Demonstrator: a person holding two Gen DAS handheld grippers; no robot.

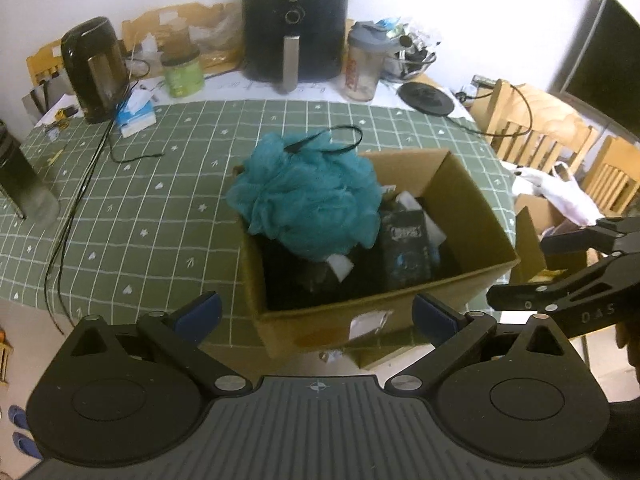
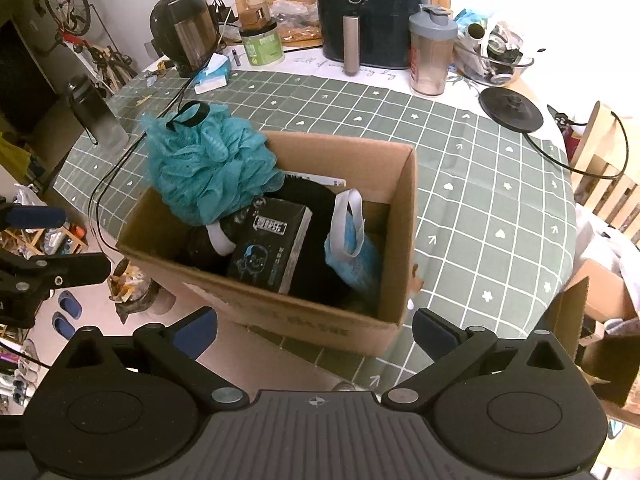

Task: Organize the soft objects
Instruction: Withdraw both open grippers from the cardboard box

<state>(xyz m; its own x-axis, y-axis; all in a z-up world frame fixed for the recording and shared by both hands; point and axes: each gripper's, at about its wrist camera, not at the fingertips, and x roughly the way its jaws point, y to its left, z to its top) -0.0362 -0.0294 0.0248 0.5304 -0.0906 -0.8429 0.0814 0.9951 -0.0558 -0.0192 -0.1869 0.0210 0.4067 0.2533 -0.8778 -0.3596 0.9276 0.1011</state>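
Both grippers, left (image 1: 316, 312) and right (image 2: 314, 330), spread and empty near the box (image 2: 402, 216); teal loofah (image 1: 308, 196) sits half over its far-left rim, so probably nudge it deeper before releasing attention.

Both the left gripper (image 1: 316, 312) and right gripper (image 2: 314, 326) tilt downward, jaws spread wide, empty.

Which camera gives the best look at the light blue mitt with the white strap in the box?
The right wrist view: the blue mitt stands clear against the box wall. In the left wrist view it cannot be made out.
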